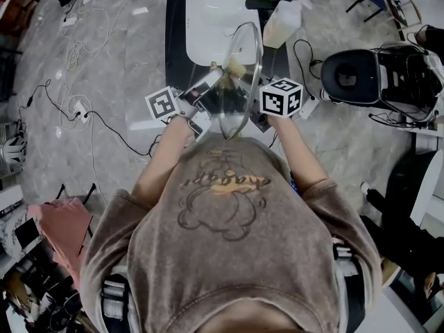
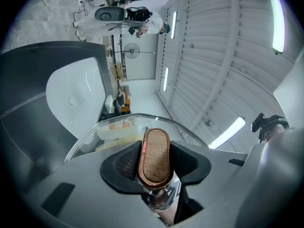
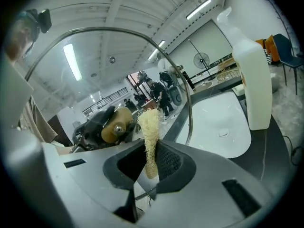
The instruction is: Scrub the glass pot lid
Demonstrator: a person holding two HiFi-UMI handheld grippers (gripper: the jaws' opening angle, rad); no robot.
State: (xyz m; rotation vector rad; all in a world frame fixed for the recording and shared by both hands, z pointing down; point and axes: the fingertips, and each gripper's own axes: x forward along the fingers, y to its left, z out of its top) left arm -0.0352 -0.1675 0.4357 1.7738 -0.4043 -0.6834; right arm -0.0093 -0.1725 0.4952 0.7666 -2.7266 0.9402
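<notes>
My left tool [image 2: 154, 167] clamps the oval wooden knob [image 2: 155, 148] of the clear glass pot lid [image 1: 244, 68], my right tool [image 3: 151, 164] pinches a pale fibre scrubber [image 3: 149, 122]; scrubbing now requires pressing it on the glass.

Your clear round glass lid [image 1: 243, 75] has a copper-rimmed tan wooden knob [image 2: 154, 156]. Beside the lid, your fibrous scrubber [image 3: 148, 127] is straw-yellow.

An open workshop hall. Cables [image 1: 75, 57] trail over the stone floor [image 1: 132, 61] at left. Strip lights [image 2: 278, 20] line a high ribbed ceiling [image 2: 223, 46]
</notes>
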